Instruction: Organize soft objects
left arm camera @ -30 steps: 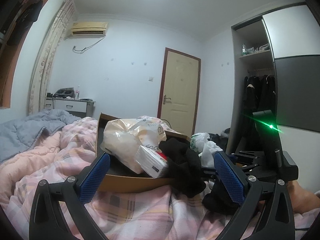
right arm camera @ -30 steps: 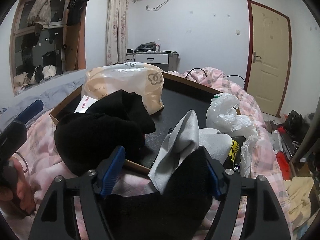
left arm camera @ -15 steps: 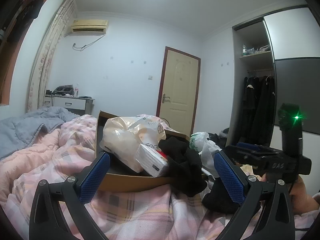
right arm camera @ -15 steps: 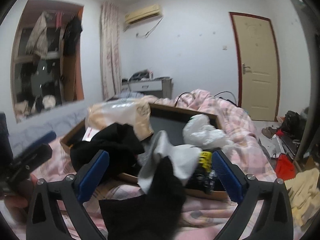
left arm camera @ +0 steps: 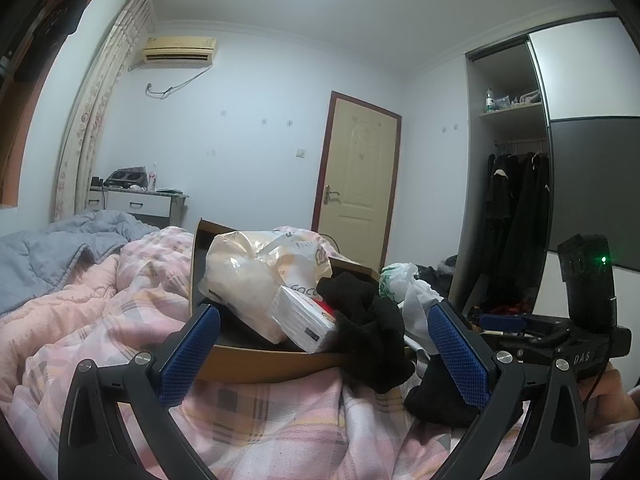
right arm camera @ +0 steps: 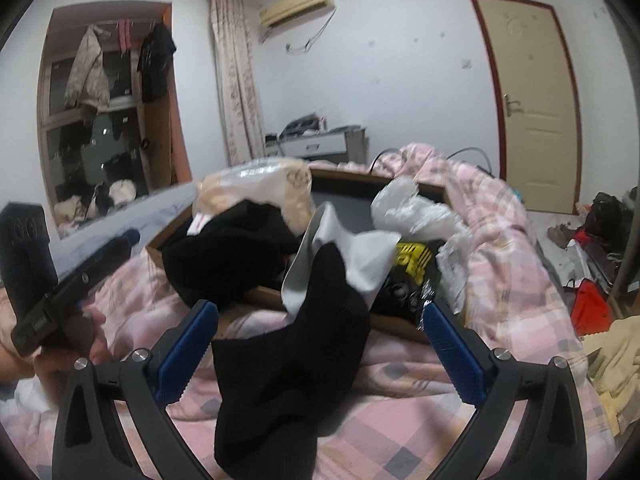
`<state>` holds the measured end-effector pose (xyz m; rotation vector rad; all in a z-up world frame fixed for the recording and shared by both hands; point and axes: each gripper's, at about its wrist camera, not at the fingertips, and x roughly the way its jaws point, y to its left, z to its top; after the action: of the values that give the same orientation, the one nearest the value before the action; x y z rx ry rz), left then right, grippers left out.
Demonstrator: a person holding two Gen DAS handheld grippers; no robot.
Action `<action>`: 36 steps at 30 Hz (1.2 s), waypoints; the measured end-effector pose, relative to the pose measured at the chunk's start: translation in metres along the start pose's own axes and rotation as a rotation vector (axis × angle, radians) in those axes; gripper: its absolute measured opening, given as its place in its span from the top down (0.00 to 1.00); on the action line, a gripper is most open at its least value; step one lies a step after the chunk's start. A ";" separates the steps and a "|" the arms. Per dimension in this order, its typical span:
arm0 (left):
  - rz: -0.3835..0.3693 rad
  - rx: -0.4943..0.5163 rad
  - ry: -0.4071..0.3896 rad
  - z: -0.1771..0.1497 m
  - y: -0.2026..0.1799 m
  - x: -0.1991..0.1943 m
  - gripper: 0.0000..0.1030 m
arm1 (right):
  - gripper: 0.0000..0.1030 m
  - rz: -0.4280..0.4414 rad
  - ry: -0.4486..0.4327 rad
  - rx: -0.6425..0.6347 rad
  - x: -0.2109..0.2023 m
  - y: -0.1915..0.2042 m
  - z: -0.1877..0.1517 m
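The right hand-held gripper (right arm camera: 320,344) stands spread wide, its blue pads (right arm camera: 186,354) clear of everything. A black sock (right arm camera: 288,360) lies in the gap between them, limp on the pink plaid quilt (right arm camera: 460,420); neither pad touches it. Its upper end reaches toward twelve o'clock and meets a grey cloth (right arm camera: 348,252) that hangs over the near rim of the cardboard box (right arm camera: 400,326). Inside the box, at about eleven o'clock from the sock, sits a bundle of black fabric (right arm camera: 228,256), with a cream plastic bag (right arm camera: 256,188) behind it and a white plastic bag (right arm camera: 416,208) at one o'clock (a yellow and black packet (right arm camera: 412,258) lies just below that).

The left hand-held gripper (left arm camera: 324,356) is spread as well, nothing between its pads. The box is straight ahead at twelve o'clock, and the black fabric droops over its rim. At three o'clock the other hand-held gripper shows, held in a hand (left arm camera: 608,396).
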<state>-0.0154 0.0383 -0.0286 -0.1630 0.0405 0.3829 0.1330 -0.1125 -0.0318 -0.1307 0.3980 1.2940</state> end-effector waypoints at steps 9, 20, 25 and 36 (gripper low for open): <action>-0.002 -0.003 0.005 -0.001 0.001 0.001 0.00 | 0.01 0.024 0.068 -0.041 0.006 0.006 -0.007; -0.002 -0.003 0.004 -0.001 0.001 0.001 0.00 | 0.01 0.013 0.114 -0.073 0.005 0.009 -0.013; -0.002 -0.003 0.005 -0.001 0.001 0.001 0.00 | 0.01 0.014 0.140 -0.081 0.008 0.011 -0.014; -0.002 -0.003 0.005 0.000 0.001 0.001 0.00 | 0.01 0.013 0.176 -0.093 0.011 0.013 -0.016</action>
<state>-0.0151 0.0395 -0.0293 -0.1676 0.0449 0.3806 0.1198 -0.1039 -0.0485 -0.3229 0.4893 1.3190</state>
